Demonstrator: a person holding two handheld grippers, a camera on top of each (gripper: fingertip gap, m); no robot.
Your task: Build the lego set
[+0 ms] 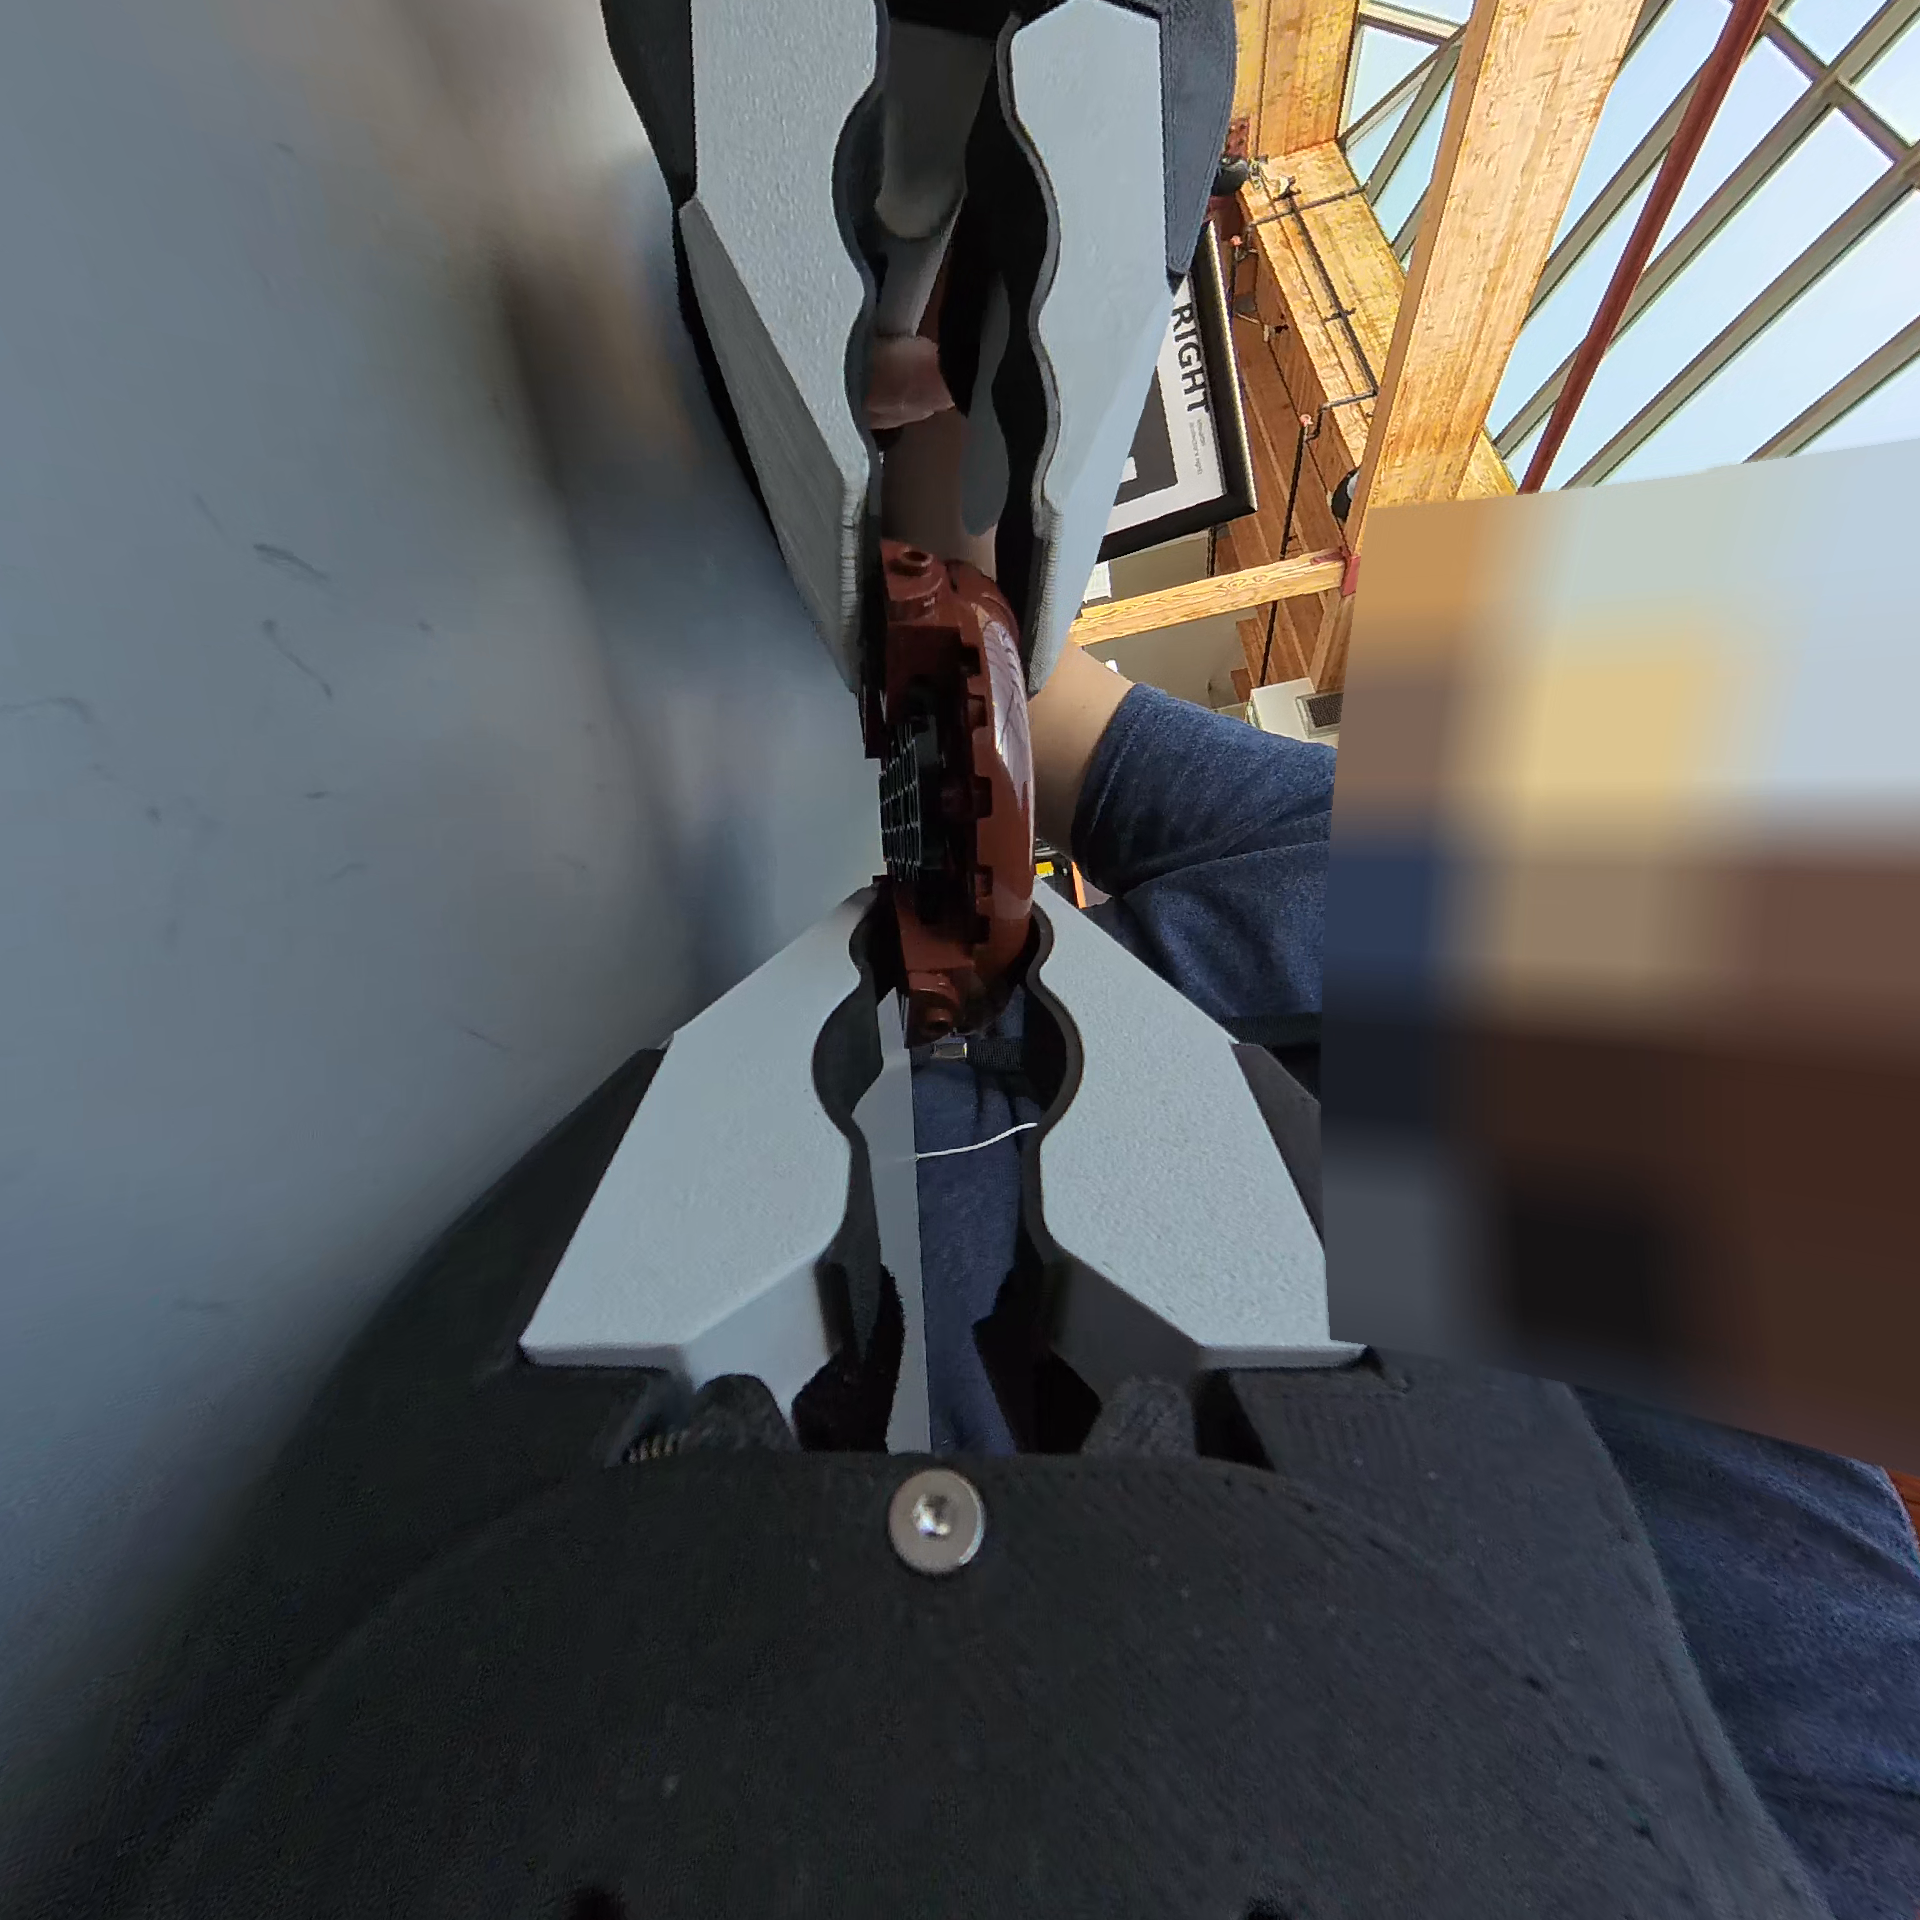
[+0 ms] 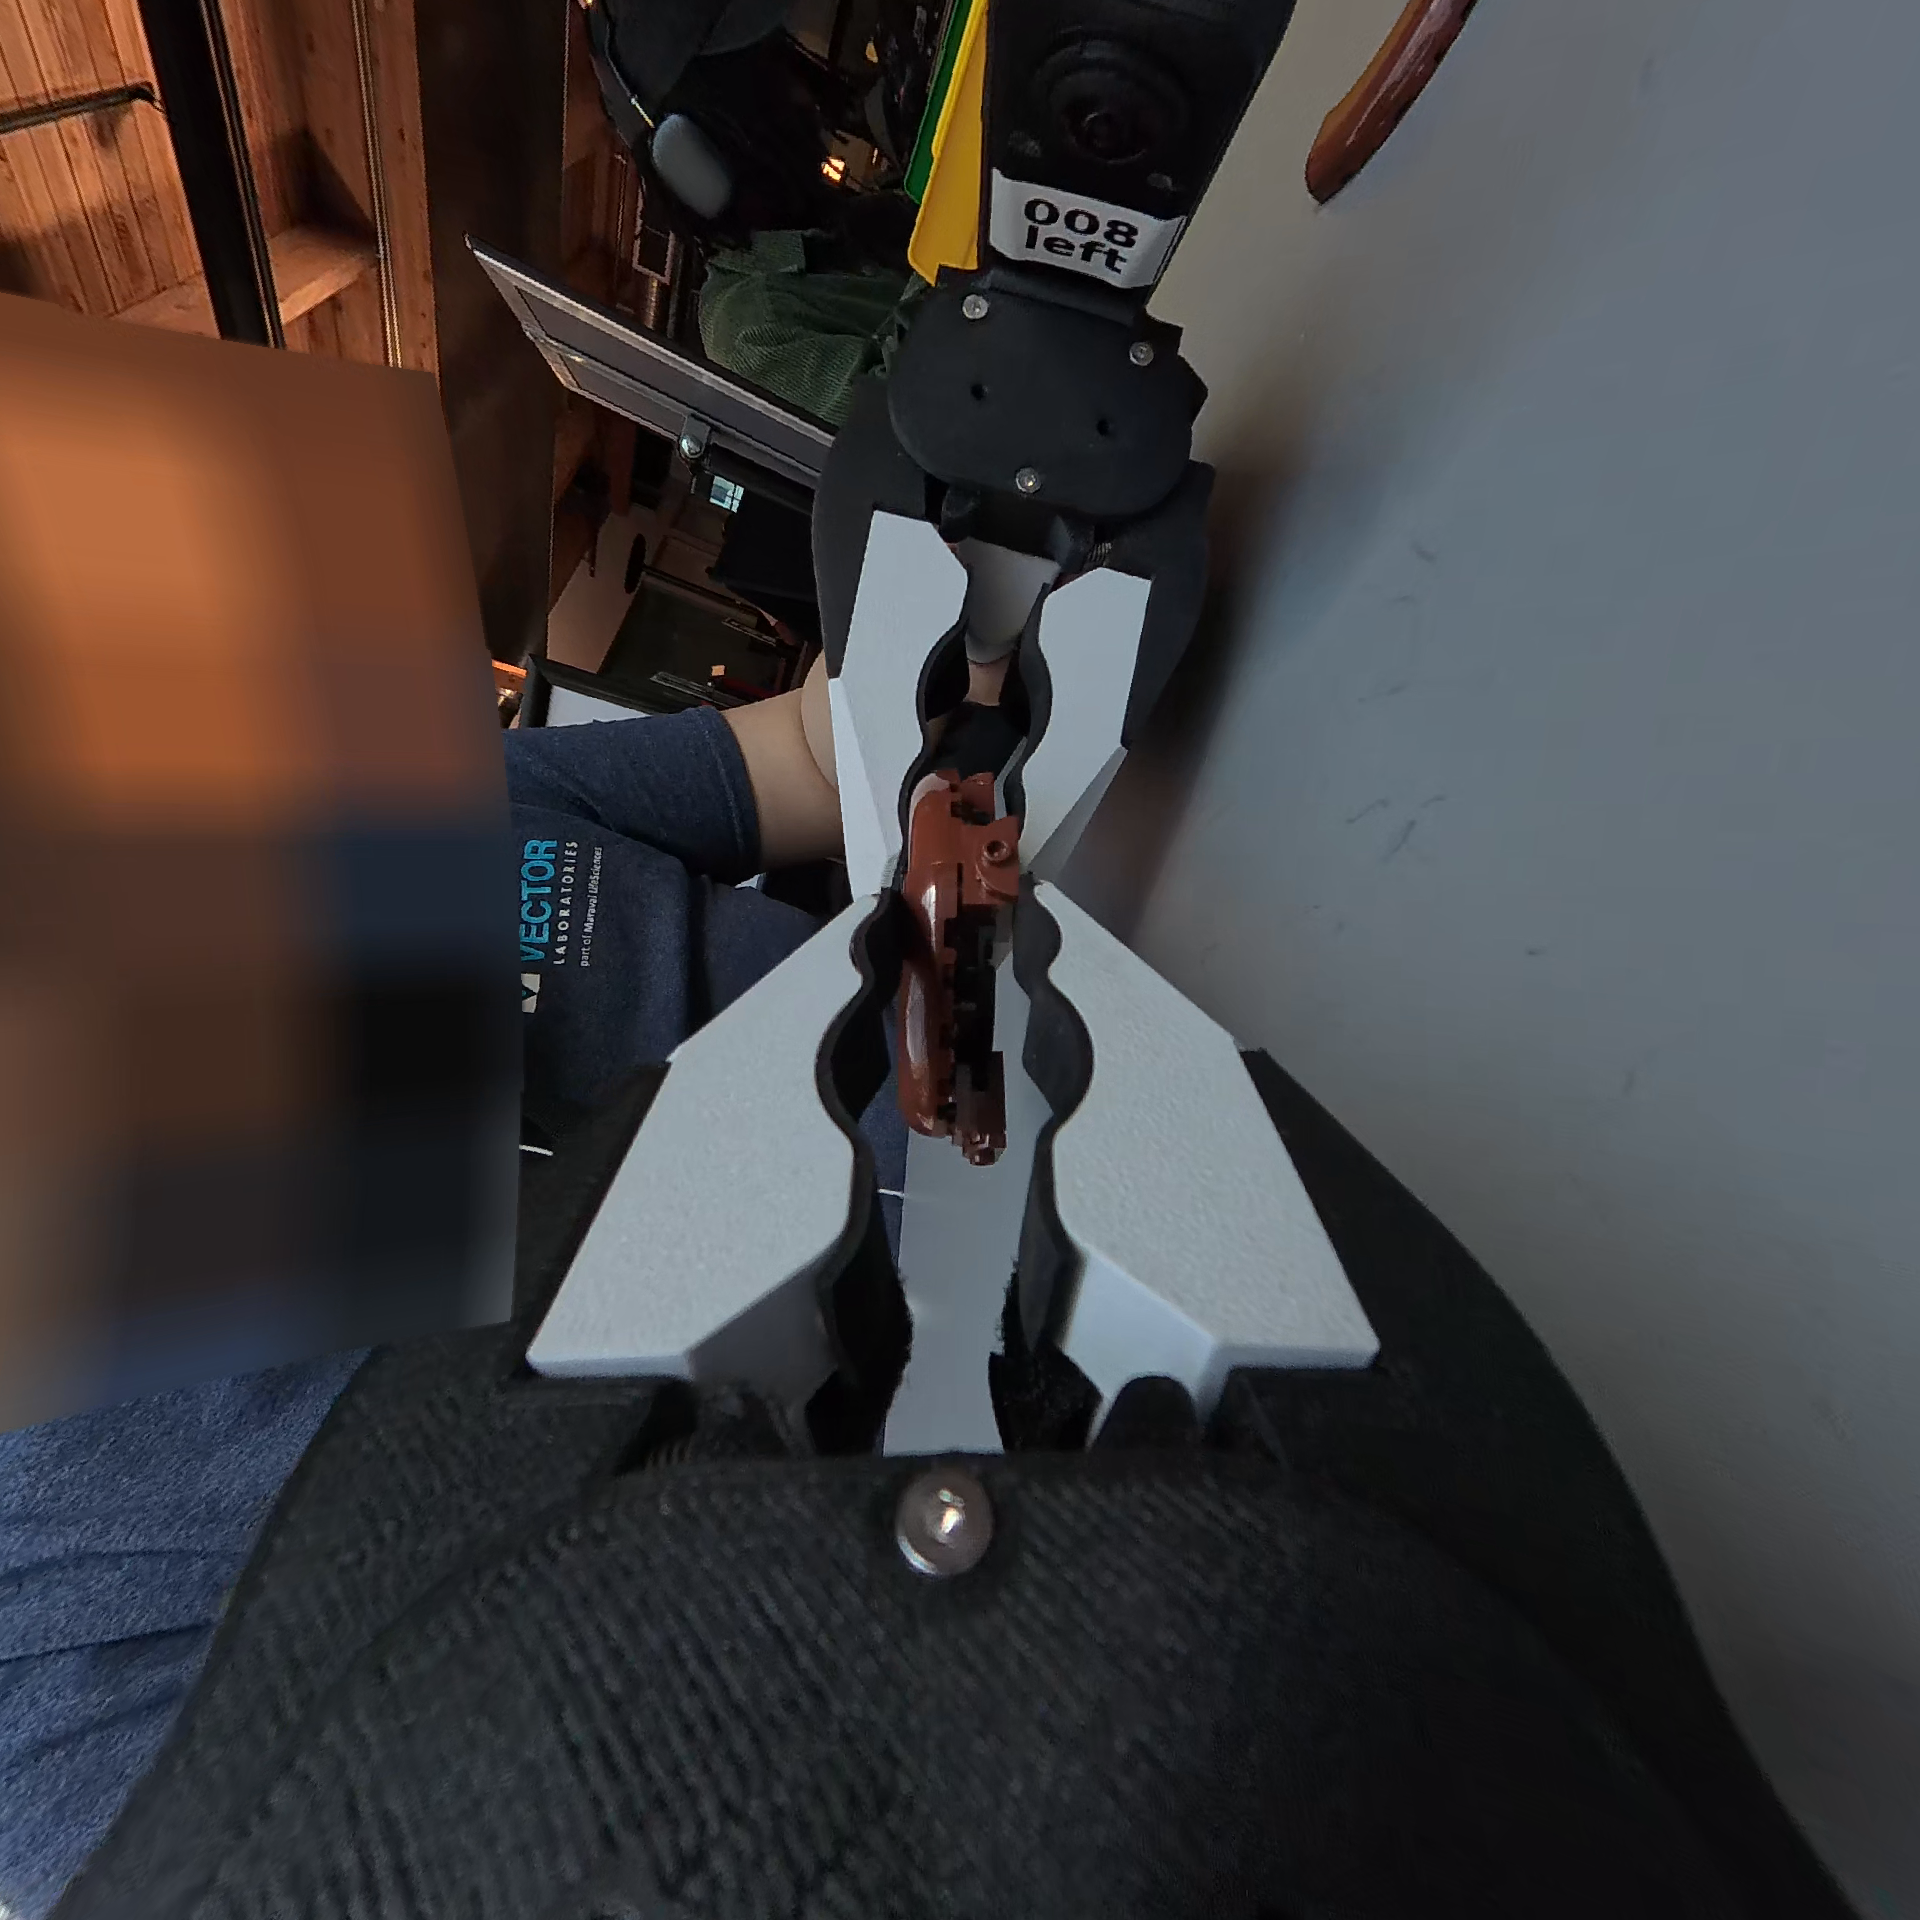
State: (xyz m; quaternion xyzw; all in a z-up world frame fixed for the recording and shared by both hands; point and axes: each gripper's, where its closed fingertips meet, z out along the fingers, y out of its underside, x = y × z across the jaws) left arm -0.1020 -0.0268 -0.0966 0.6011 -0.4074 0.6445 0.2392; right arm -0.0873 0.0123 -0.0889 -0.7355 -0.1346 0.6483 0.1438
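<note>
Worktop: grey scuffed worktop (image 1: 312, 727) fills one side of both views, timber beams behind.
Lego piece: reddish-brown and black lego assembly (image 1: 951, 790), held edge-on between both grippers, beside the worktop.
Left gripper (image 1: 951, 935): fingers nearly closed, pinching one end.
Right gripper (image 2: 951, 914): fingers closed around the opposite end.
Person: navy sleeve (image 1: 1195, 800) behind.

A pale grey, scuffed table (image 2: 1558, 831) carries a reddish-brown curved piece (image 2: 1371, 104) at its far edge.
</note>
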